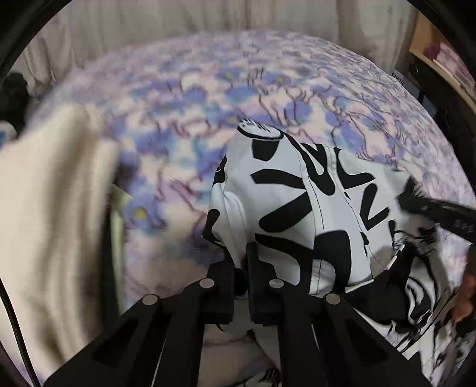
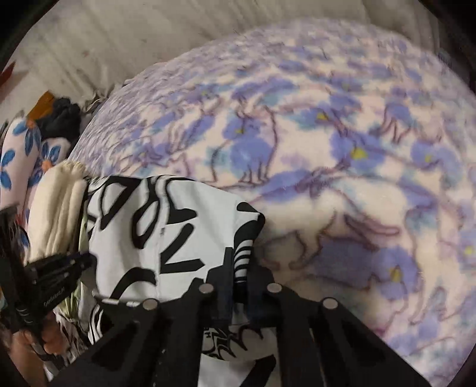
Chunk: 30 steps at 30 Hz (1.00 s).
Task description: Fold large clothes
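A white garment with bold black markings [image 1: 300, 208] is held up over a bed covered by a blanket with blue and purple flowers [image 1: 208, 98]. In the left wrist view, the left gripper [image 1: 241, 268] is seen at the near edge, and its jaws are pressed together on a fold of the garment, so the cloth is pinched between them. The right gripper [image 1: 416, 205] is seen at the right of this view, touching the garment's right side. In the right wrist view, the right gripper [image 2: 242, 277] is closed on the striped black and white edge of the same garment [image 2: 166, 226], which hangs to the left of it above the blanket [image 2: 342, 148]. The left gripper [image 2: 59, 268] is visible at the left edge of that view, beside the cloth. A cream fabric [image 1: 50, 208] is seen at the left in the left wrist view, much blurred, and it appears again [image 2: 59, 202] just behind the garment in the right wrist view. A pale curtain [image 1: 178, 20] is hung at the far side of the bed.
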Each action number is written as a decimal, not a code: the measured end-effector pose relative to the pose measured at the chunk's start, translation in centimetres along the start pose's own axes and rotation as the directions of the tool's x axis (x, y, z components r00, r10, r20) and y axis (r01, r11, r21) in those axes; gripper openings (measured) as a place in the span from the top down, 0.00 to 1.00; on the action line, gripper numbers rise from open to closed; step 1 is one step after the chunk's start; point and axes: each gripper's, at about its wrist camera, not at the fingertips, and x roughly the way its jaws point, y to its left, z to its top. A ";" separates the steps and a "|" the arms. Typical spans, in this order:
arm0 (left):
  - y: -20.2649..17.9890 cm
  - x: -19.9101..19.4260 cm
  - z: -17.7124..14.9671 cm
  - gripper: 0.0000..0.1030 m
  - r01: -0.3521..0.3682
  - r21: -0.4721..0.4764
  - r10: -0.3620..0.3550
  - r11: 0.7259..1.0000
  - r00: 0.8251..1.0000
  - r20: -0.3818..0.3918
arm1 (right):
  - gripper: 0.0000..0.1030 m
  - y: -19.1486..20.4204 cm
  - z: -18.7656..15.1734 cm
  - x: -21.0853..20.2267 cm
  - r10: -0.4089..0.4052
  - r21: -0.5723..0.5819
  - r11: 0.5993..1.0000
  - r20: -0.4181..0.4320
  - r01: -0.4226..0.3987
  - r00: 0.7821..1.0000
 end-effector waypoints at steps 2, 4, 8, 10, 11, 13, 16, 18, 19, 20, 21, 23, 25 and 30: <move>0.2 -2.2 -0.9 0.96 -0.028 -0.004 0.028 1.000 0.999 0.043 | 0.96 0.9 -1.0 -2.7 -0.001 -0.044 0.999 0.068 0.004 0.998; 0.7 -4.4 -2.2 0.96 -0.038 -0.006 0.039 0.999 0.996 0.083 | 0.96 1.3 -2.4 -5.8 0.011 -0.068 0.998 0.135 -0.002 0.991; 1.4 -8.5 -5.8 0.96 -0.032 -0.015 0.034 0.999 0.989 0.141 | 0.96 2.5 -6.4 -11.1 0.045 -0.138 0.990 0.224 -0.015 0.973; 1.7 -10.7 -8.2 0.97 -0.012 -0.032 0.018 0.999 0.985 0.171 | 0.96 3.5 -8.7 -13.3 0.056 -0.180 0.984 0.263 -0.008 0.963; 1.8 -11.5 -9.1 0.97 -0.005 -0.038 0.012 0.999 0.983 0.183 | 0.96 4.2 -10.4 -14.7 0.060 -0.214 0.977 0.291 0.004 0.955; 1.9 -13.6 -11.7 0.97 0.012 -0.046 -0.002 0.999 0.975 0.223 | 0.96 5.5 -13.4 -17.3 0.062 -0.275 0.961 0.347 0.039 0.936; 2.0 -16.4 -16.0 0.95 0.047 -0.042 -0.033 0.998 0.956 0.290 | 0.95 6.9 -18.6 -20.7 0.059 -0.329 0.940 0.414 0.088 0.908; 2.1 -17.7 -18.9 0.91 0.059 -0.053 -0.040 0.997 0.950 0.309 | 0.93 7.3 -21.7 -21.7 0.020 -0.338 0.931 0.424 0.138 0.905; 2.2 -18.0 -20.2 0.88 0.073 -0.066 -0.050 0.995 0.952 0.301 | 0.91 7.4 -22.8 -21.8 0.002 -0.344 0.926 0.424 0.159 0.906; 2.3 -18.2 -21.6 0.82 0.085 -0.082 -0.058 0.993 0.955 0.289 | 0.89 7.4 -24.4 -21.8 -0.026 -0.347 0.919 0.421 0.188 0.907; 2.6 -18.2 -23.2 0.82 0.099 -0.105 -0.068 0.990 0.961 0.268 | 0.88 7.5 -25.4 -21.8 -0.050 -0.346 0.915 0.413 0.208 0.909; 3.3 -18.0 -25.4 0.82 0.118 -0.144 -0.084 0.982 0.970 0.227 | 0.87 6.9 -27.7 -21.4 -0.089 -0.324 0.921 0.361 0.214 0.928; 3.8 -18.1 -27.5 0.82 0.140 -0.177 -0.105 0.974 0.976 0.191 | 0.87 6.0 -29.4 -21.5 -0.089 -0.265 0.948 0.318 0.178 0.944; 4.1 -19.4 -30.8 0.76 0.205 -0.208 -0.182 0.956 0.975 0.127 | 0.86 4.7 -31.9 -22.5 -0.046 -0.138 0.987 0.253 0.083 0.966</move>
